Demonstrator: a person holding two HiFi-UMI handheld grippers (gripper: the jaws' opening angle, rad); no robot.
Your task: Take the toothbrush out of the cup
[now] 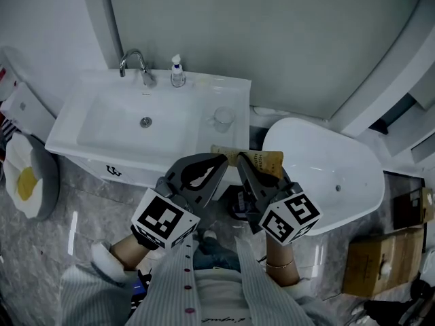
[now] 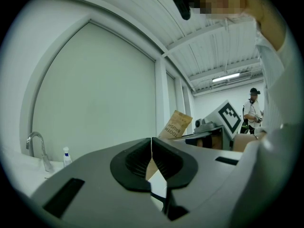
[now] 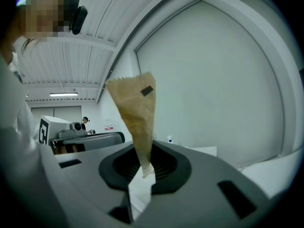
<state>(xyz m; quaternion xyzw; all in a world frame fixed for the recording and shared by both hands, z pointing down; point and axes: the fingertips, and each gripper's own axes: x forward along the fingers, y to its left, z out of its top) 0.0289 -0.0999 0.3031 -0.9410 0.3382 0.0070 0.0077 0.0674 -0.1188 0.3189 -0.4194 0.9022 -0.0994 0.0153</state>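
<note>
A clear glass cup (image 1: 222, 118) stands on the right ledge of the white sink (image 1: 102, 131); no toothbrush shows in it. My right gripper (image 1: 242, 160) is shut on the bottom end of a brown paper toothbrush packet (image 1: 262, 159), which juts out level ahead of the basin's front edge. In the right gripper view the packet (image 3: 135, 108) rises from between the jaws of the right gripper (image 3: 142, 164). My left gripper (image 1: 221, 159) hangs beside it, shut with nothing between its jaws. The left gripper (image 2: 151, 142) has its tips touching, and the printed packet (image 2: 176, 125) shows just beyond them.
A chrome tap (image 1: 134, 63) and a small pump bottle (image 1: 177, 72) stand at the back of the sink. A white bathtub (image 1: 326, 175) lies to the right, cardboard boxes (image 1: 370, 263) beyond it. An egg-shaped cushion (image 1: 26, 178) lies left. A person (image 2: 254, 106) stands far behind.
</note>
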